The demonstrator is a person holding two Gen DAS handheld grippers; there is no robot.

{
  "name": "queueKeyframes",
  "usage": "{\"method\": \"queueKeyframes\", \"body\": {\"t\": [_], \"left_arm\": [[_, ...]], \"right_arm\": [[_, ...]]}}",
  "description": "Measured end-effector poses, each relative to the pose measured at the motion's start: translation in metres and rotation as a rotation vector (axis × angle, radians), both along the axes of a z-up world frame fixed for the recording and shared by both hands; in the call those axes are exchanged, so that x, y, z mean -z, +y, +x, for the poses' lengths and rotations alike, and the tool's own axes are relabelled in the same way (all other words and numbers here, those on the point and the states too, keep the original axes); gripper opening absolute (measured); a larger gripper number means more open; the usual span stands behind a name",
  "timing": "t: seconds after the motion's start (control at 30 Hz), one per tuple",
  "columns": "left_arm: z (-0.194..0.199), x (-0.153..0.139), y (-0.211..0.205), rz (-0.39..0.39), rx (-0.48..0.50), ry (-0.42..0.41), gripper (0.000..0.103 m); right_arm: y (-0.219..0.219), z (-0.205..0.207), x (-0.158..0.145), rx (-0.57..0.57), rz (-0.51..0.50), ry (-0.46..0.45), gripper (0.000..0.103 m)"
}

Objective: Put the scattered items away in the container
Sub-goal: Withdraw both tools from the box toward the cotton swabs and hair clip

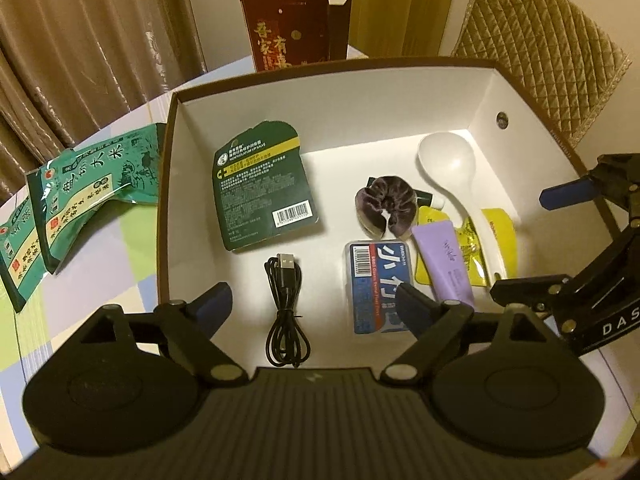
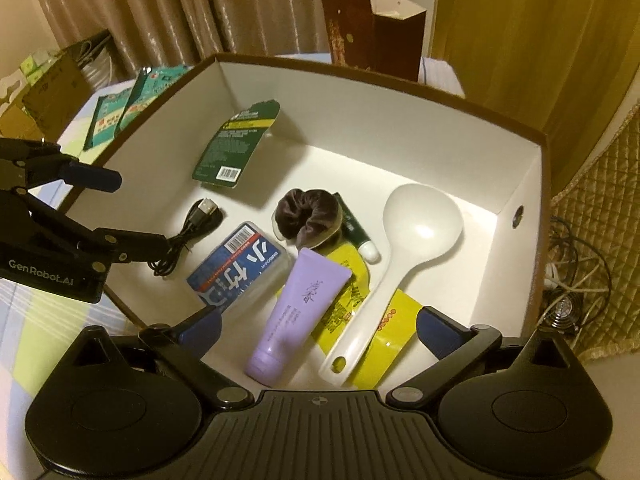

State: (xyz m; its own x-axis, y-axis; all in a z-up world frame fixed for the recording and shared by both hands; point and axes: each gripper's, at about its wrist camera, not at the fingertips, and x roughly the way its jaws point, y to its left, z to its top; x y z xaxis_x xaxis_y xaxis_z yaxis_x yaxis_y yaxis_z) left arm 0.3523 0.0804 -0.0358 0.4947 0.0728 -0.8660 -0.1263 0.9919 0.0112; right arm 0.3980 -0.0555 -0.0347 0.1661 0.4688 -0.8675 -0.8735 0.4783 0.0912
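Observation:
A brown box with white inner walls (image 1: 360, 112) (image 2: 360, 112) holds a green card pack (image 1: 262, 188) (image 2: 236, 140), a dark scrunchie (image 1: 386, 210) (image 2: 310, 218), a white spoon (image 1: 448, 160) (image 2: 424, 224), a purple tube (image 1: 444, 264) (image 2: 296, 312), a yellow sachet (image 1: 500, 236) (image 2: 392, 340), a blue case (image 1: 378, 288) (image 2: 240, 268) and a black USB cable (image 1: 286, 308) (image 2: 192, 232). My left gripper (image 1: 316, 304) hangs open over the cable and the blue case, holding nothing. My right gripper (image 2: 320, 326) stands open above the purple tube and the spoon handle, also holding nothing.
Two green rice packets (image 1: 92, 192) (image 2: 132, 108) lie on the checked tablecloth left of the box. A dark red paper bag (image 1: 292, 28) (image 2: 372, 28) stands behind it. A quilted chair (image 1: 540, 52) is at the right. Cords and a small fan (image 2: 568, 308) lie on the floor.

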Motion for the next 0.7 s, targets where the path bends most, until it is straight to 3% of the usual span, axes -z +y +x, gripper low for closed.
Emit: {"method": "queueKeyframes", "body": {"t": [0.27,0.7], "left_arm": [[-0.026,-0.024,-0.005,-0.006,-0.001,-0.063,0.086],[-0.114,-0.054,-0.021,0.012,-0.046,-0.152,0.086]], "right_arm": [[-0.022,-0.014,-0.019,0.021,0.065,-0.031,0.101],[-0.075,-0.074,-0.047,0.009,0.183,-0.089,0.101]]}}
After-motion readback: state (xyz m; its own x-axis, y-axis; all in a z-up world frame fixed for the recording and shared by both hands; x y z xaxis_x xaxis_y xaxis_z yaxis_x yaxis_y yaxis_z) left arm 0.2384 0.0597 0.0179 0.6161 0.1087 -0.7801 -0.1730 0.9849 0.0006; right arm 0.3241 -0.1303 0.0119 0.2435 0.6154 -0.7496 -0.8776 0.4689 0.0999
